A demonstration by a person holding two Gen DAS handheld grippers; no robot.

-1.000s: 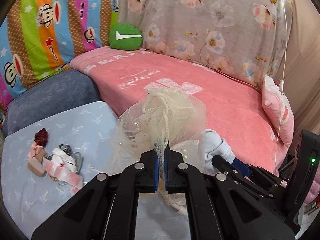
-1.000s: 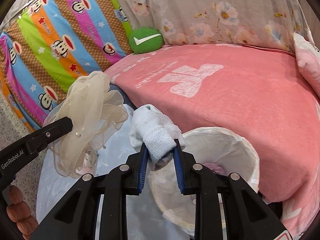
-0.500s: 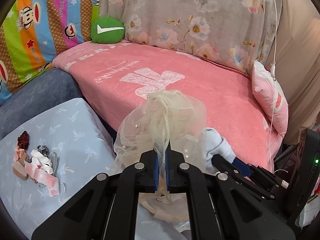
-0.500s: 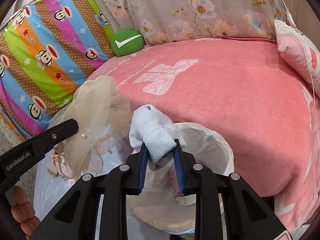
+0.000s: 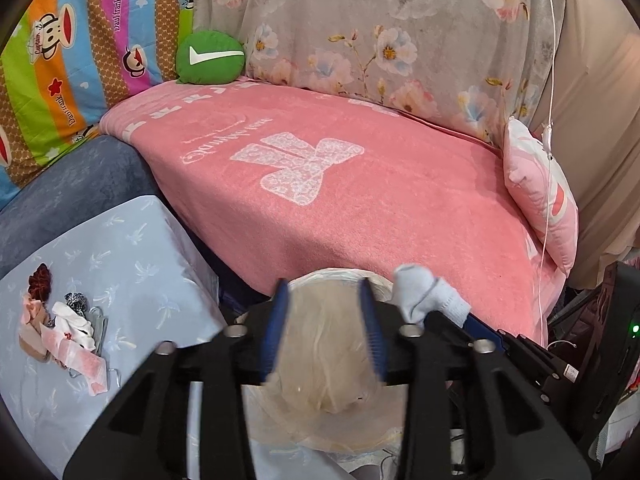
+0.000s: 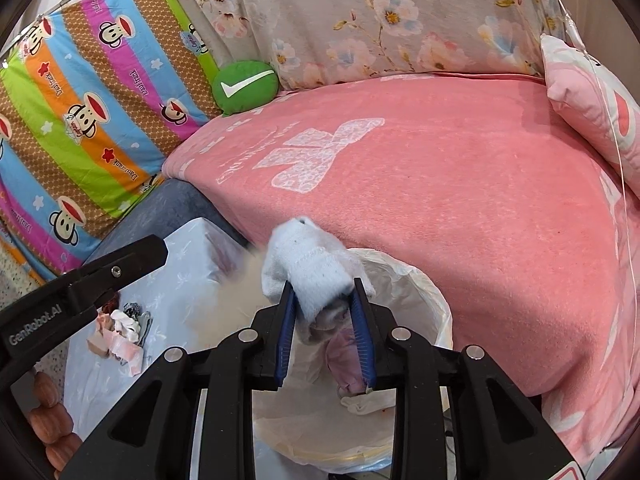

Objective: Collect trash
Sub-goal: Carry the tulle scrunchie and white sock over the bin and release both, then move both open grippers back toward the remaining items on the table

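Left tool (image 5: 324,328): jaws opening, pads spread and clear of the cream tulle bundle (image 5: 320,364), which shows blurred between and below them; judged let go, dropping.
Tulle to bin: the white-lined trash bin (image 6: 424,300) sits straight beneath the left tool, at 6 o'clock; its rim peeks out at 12 o'clock behind the bundle.
Right tool (image 6: 322,320): jaws just starting to open, pads touching the white sock (image 6: 308,268) on both sides.
Sock axis: runs from the pads up toward 11 o'clock.
Sock to bin: bin mouth lies directly under and toward 5 o'clock of the right tool, the nearer hand.
Next call: widen the right jaws further.
Left over: scraps (image 5: 64,328) on the pale blue counter (image 5: 132,248), at 9 o'clock.
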